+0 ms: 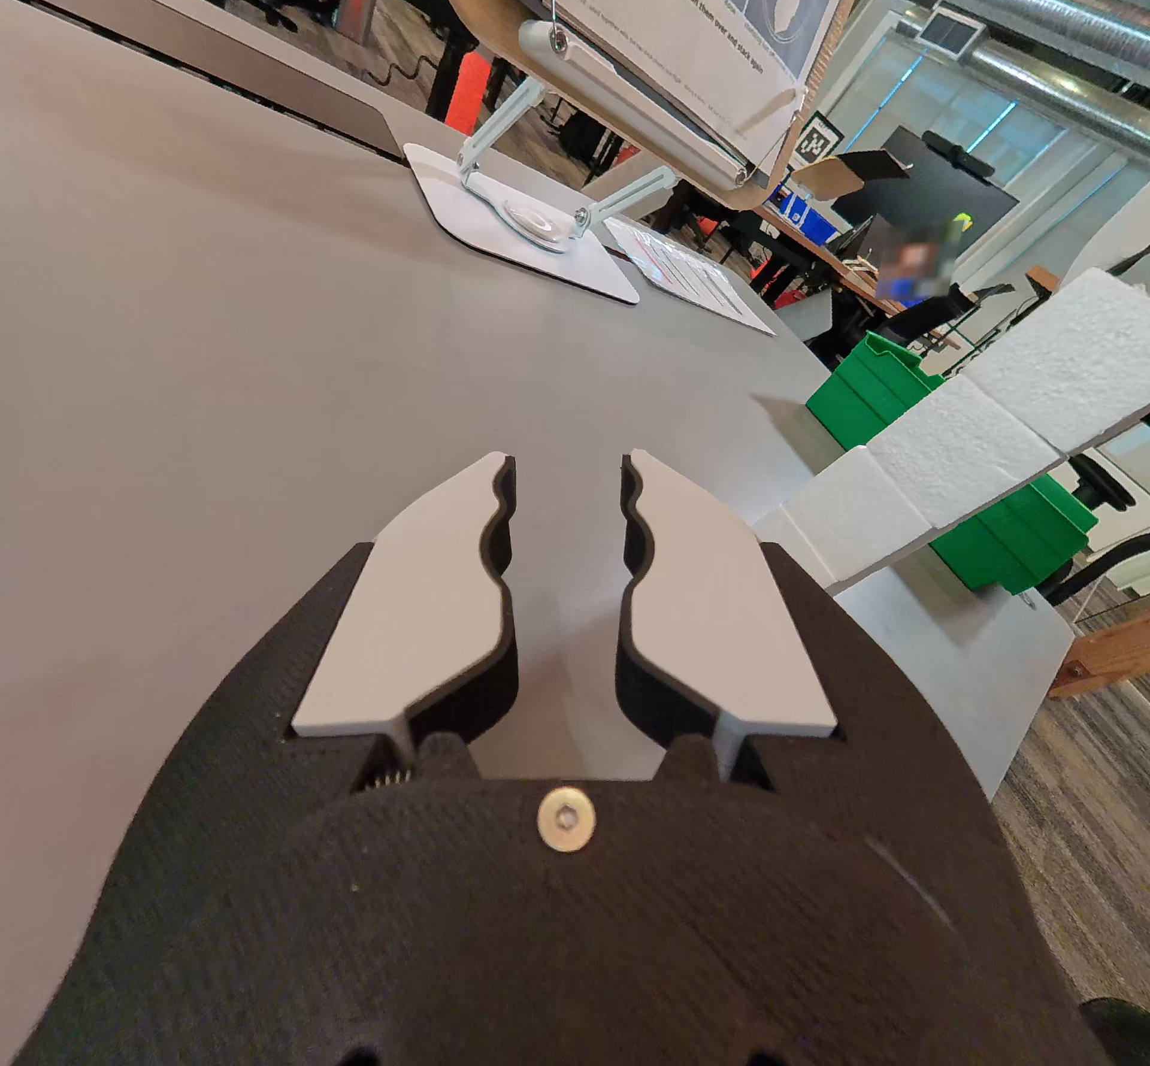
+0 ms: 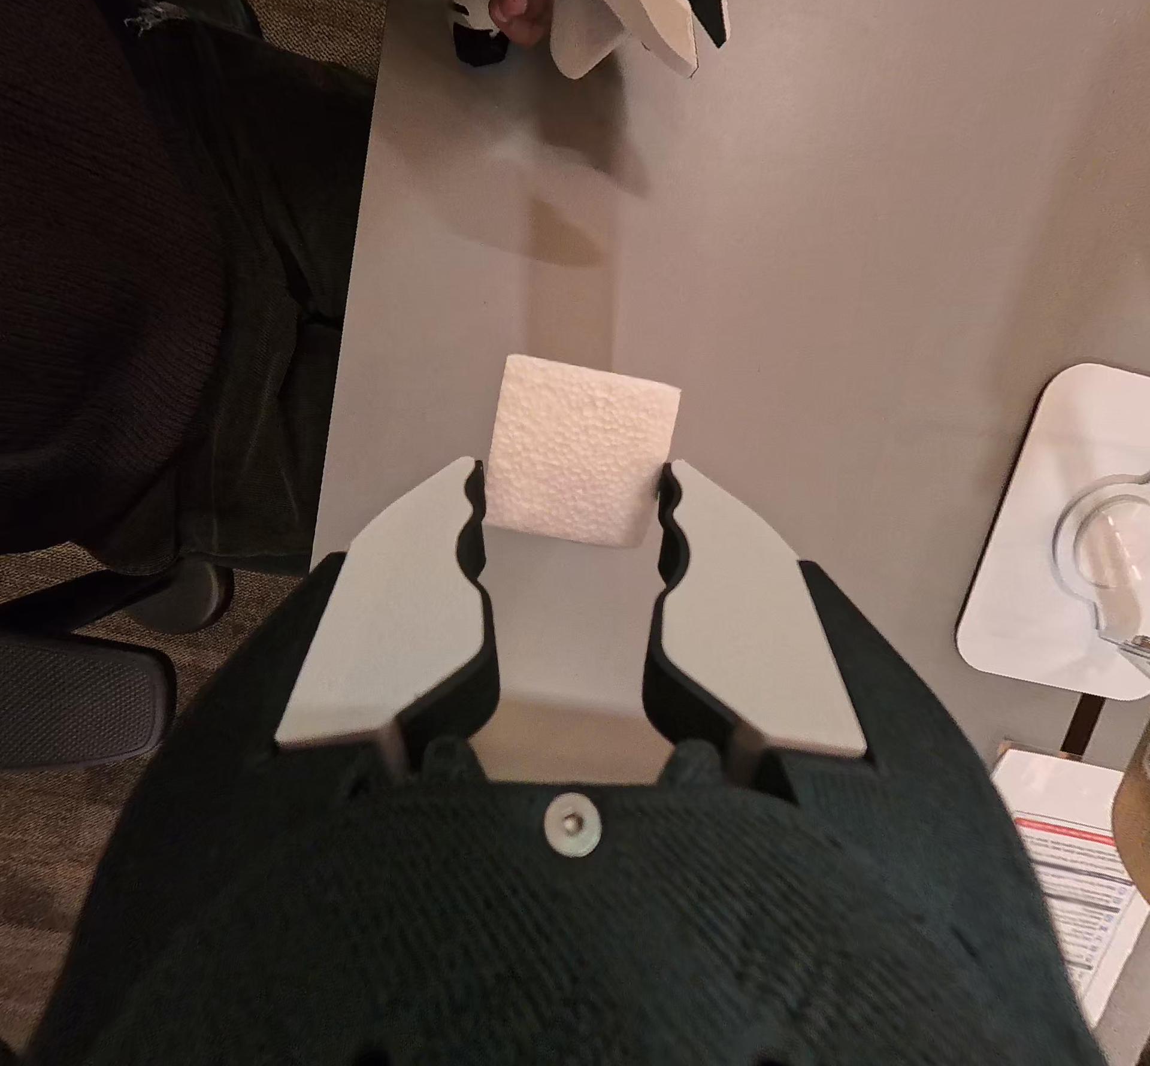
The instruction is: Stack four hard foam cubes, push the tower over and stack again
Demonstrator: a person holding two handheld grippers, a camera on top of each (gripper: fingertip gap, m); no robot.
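Above the grey worktop point(image 2: 840, 215), the right hand-held gripper point(image 2: 572, 479) holds the white foam stack point(image 2: 582, 451) end-on between its tips.

The left hand-held gripper point(image 1: 567, 464) is partly open and empty, low over the worktop, with the foam stack point(image 1: 971, 445) off to its right as a row of blocks lifted clear of the surface. The stand's white base plate point(image 2: 1020, 538) lies beyond the stack. The right fingers seem to pinch only one end, though blur makes contact uncertain; a grip that light could let the joined blocks sag, split or slip loose.
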